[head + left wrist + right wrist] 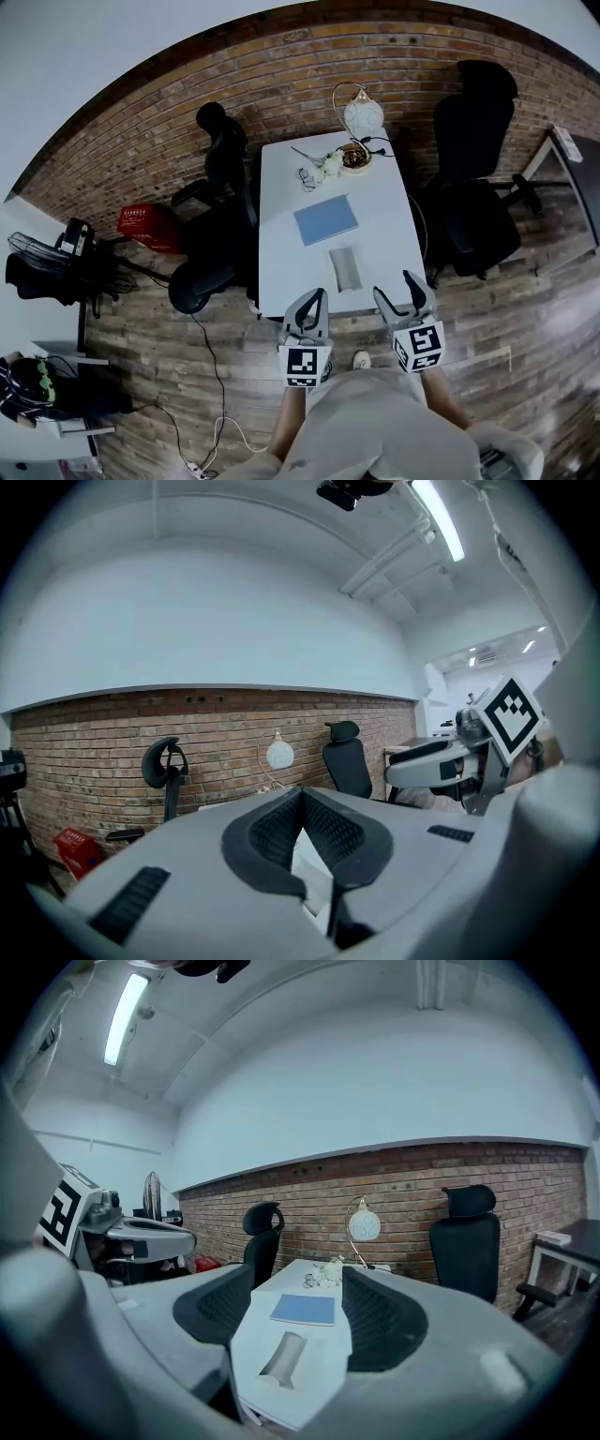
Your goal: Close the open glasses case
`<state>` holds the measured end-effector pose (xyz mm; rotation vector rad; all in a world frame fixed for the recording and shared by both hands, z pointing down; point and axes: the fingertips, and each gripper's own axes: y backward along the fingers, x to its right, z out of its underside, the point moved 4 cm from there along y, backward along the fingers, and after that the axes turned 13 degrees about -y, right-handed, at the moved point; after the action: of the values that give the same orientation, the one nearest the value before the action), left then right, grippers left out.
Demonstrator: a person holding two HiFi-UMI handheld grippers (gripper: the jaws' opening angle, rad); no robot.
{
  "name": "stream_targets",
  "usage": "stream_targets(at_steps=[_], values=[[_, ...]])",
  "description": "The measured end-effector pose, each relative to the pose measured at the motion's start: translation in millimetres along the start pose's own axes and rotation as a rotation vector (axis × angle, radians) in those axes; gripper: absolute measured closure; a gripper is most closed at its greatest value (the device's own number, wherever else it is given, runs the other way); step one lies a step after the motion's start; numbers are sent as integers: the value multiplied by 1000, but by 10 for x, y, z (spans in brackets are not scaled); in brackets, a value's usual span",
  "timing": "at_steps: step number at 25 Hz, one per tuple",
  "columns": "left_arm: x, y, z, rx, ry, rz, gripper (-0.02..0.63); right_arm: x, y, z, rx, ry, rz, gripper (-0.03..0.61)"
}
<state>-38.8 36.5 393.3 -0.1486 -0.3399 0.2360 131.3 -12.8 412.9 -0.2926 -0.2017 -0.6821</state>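
The left gripper (317, 296) and the right gripper (394, 286) are matching tongs of smooth, pale grey moulded plastic, each with two tapering jaws. The inner face of every jaw carries a black ribbed rubber pad (272, 834), rounded at its rear edge. Short black grooved strips (131, 904) lie on the grey shell behind the pads. At the rear of each tong rides a white cube with black square markers (305, 366). Behind the tongs the person wears a loose pale beige garment (375, 422), and a white shoe (361, 359) shows between the two cubes.
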Motion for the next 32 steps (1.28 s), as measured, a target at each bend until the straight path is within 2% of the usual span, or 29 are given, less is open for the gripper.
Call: stream_targets(at_steps=[6, 15, 23, 32], values=[[-21, -17, -4, -21, 7, -17, 611, 31, -105, -26, -5, -6, -26, 276], [-75, -50, 80, -28, 5, -10, 611, 34, -167, 12, -7, -13, -8, 276], [-171, -360, 123, -4, 9, 42, 611, 158, -332, -32, 0, -14, 43, 276], [-303, -826, 241, 20, 15, 139, 611, 333, -655, -32, -7, -30, 116, 276]])
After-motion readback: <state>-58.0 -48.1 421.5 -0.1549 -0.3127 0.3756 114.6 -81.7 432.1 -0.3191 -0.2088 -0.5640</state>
